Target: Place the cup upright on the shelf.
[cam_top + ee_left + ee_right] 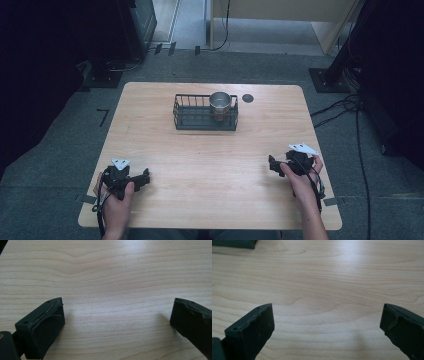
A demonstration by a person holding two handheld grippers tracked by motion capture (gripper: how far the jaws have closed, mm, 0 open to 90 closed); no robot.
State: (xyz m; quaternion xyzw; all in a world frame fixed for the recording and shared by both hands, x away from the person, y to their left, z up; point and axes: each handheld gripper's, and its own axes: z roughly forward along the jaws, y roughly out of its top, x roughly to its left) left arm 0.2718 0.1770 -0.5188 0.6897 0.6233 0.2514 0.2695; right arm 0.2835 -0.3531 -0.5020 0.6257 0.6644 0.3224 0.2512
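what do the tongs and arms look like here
Both tongs, left and right, are black hand-held units, each topped by a pale grey three-cornered plate and trailing a black cable along the forearm. Up close, each has two blocky black jaws with small screw holes; the left one's pad edge looks frayed. The forearms are bare, no sleeves visible.

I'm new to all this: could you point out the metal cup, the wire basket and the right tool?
metal cup [219,101], high view, rim.
wire basket [191,120], high view, front wall.
right tool [273,164], high view, between its tips.
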